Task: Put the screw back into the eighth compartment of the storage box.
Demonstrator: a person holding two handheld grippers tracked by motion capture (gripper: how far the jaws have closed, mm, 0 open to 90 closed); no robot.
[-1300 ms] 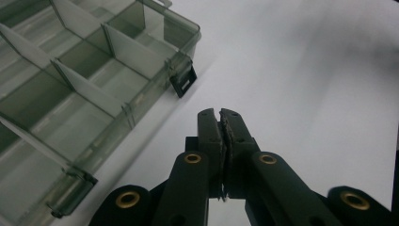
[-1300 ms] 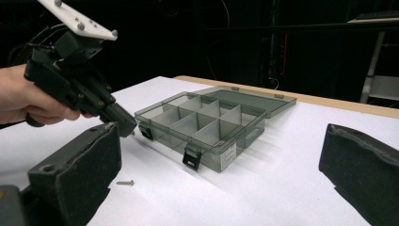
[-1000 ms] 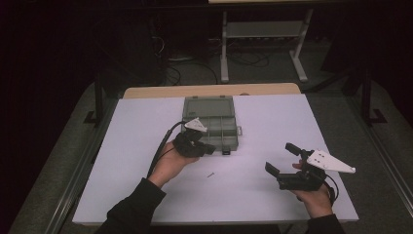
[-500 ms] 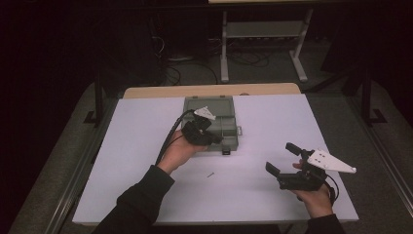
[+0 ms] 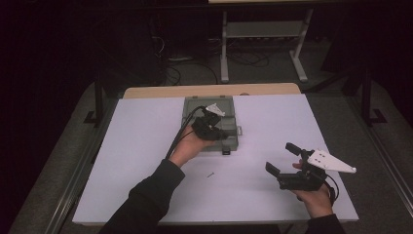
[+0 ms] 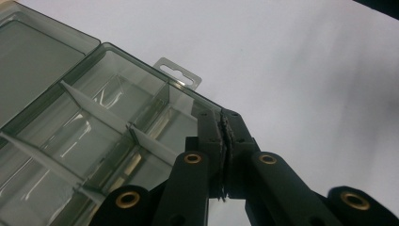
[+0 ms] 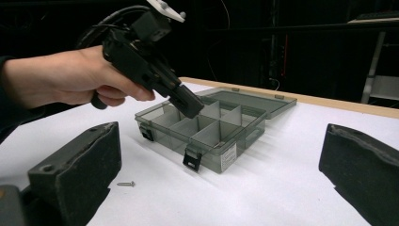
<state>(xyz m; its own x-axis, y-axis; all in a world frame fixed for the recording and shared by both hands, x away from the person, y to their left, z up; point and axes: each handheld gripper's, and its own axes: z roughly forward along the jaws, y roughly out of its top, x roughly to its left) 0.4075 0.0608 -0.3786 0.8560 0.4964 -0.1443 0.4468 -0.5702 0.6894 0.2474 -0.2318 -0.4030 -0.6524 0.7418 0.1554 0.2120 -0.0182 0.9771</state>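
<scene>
A dark room surrounds a white table (image 5: 146,161), with a metal stand on the floor behind it. The left gripper (image 6: 225,136) has its jaws pressed together, nothing visible between them, and their tips hang just over the near corner compartment of a smoky clear organizer box (image 5: 210,127) whose lid lies folded open behind the tips. Whether something tiny is pinched there I cannot tell. The right gripper (image 7: 221,188) rests low on the table with its jaws spread wide and empty; the box sits ahead of and between those jaws, and a small screw (image 7: 125,183) lies on the bare table just beside the inner face of its left jaw in the right gripper view. If the step in hand is dropping a part into the box, it would go best by keeping the tips centred over one cell, clear of the thin dividers, and parting them only when low enough that the piece cannot bounce out. The compartments under and beside the left tips look empty; the far ones are too dim to judge.
</scene>
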